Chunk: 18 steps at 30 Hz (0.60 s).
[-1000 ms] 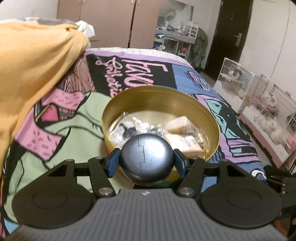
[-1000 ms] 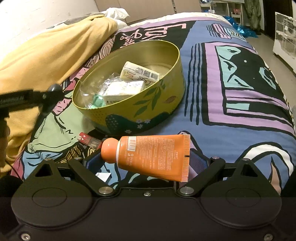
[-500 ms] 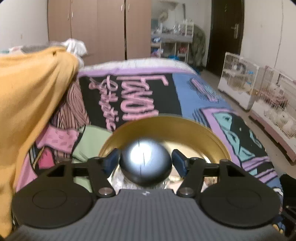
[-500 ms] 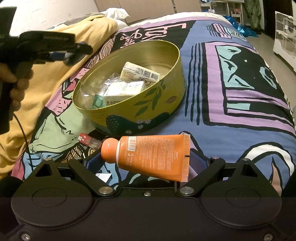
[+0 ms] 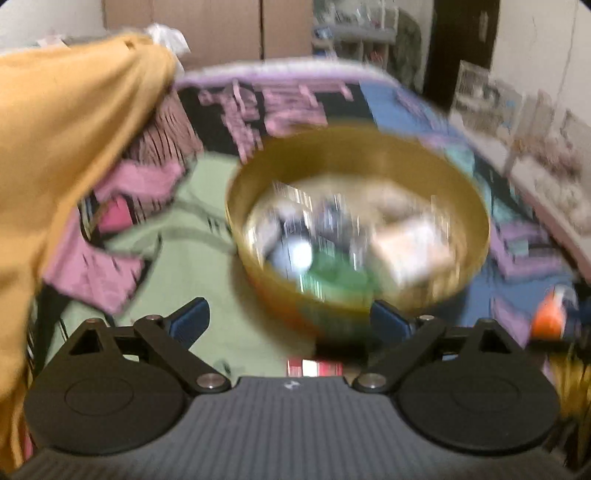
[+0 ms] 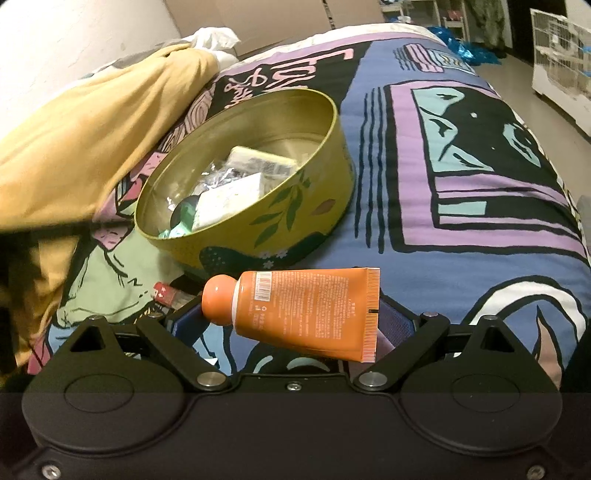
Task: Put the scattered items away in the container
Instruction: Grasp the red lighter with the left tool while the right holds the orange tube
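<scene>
A gold round tin (image 5: 351, 158) stands on the patterned bedspread, holding packets and small boxes. My left gripper (image 5: 290, 319) hangs just in front of the tin's near wall, its jaws opening with nothing between them; this view is blurred. A dark metallic ball (image 6: 183, 214) lies inside the tin (image 6: 295, 214) at its near-left side. My right gripper (image 6: 291, 325) is shut on an orange tube (image 6: 306, 310), gripped end to end, cap to the left, held above the bed in front of the tin. The tube's orange cap (image 5: 550, 317) shows at the right edge of the left wrist view.
A small red packet (image 6: 165, 293) lies on the bed by the tin's near-left foot. A yellow blanket (image 6: 92, 129) is heaped along the left. White pet cages (image 5: 535, 147) stand on the floor to the right. Wardrobe doors (image 5: 221, 29) stand beyond the bed.
My left gripper has opened and let go of the dark ball, which now lies in the tin. The left hand rose, then dropped again toward the tin. The right gripper keeps the tube.
</scene>
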Tool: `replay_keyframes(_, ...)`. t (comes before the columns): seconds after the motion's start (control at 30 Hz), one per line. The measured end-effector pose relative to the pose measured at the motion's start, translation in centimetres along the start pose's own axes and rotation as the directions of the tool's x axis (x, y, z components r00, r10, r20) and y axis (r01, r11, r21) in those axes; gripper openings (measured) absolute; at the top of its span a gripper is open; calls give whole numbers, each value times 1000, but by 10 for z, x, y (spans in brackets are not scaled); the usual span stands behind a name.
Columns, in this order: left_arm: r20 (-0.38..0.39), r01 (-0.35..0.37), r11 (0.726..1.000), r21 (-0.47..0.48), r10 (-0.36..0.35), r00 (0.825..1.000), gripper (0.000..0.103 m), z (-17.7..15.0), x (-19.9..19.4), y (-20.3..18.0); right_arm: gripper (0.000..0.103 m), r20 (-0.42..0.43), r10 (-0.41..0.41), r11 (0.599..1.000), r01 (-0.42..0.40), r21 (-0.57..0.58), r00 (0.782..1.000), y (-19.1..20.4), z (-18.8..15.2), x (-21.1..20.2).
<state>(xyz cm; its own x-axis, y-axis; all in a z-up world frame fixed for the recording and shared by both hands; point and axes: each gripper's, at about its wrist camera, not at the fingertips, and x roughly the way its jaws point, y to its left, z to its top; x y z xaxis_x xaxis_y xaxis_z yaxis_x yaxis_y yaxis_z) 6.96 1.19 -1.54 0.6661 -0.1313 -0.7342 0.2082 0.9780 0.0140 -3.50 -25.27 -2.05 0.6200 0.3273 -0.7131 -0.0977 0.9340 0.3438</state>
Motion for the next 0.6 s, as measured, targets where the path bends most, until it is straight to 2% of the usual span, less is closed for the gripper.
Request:
replay_keyframes(0.17,-73,18,1000,12,-17,997,98,-22,26,-14,95,-5,0,1000,1,24,1000,-4,1,1)
replay_keyframes(0.33,-99,47,996,76,-39,994,102,-26,49,-37,95,-7,-3,1000,3,31,1000,-6,0,2)
replay_keyframes(0.43,-150,48,991,122,-30,988,102,-34,67,-43,95,-7,-3,1000,3,25,1000,-4,1,2)
replay_keyframes(0.5,-150,50,995,90,-37,988,102,-42,72,-41,95,-7,-4,1000,4,22,1000,-4,1,3)
replay_keyframes(0.6,-129,55,997,56,-47,990,92,-44,70,-36,95,-8,-5,1000,5,24,1000,-4,0,3)
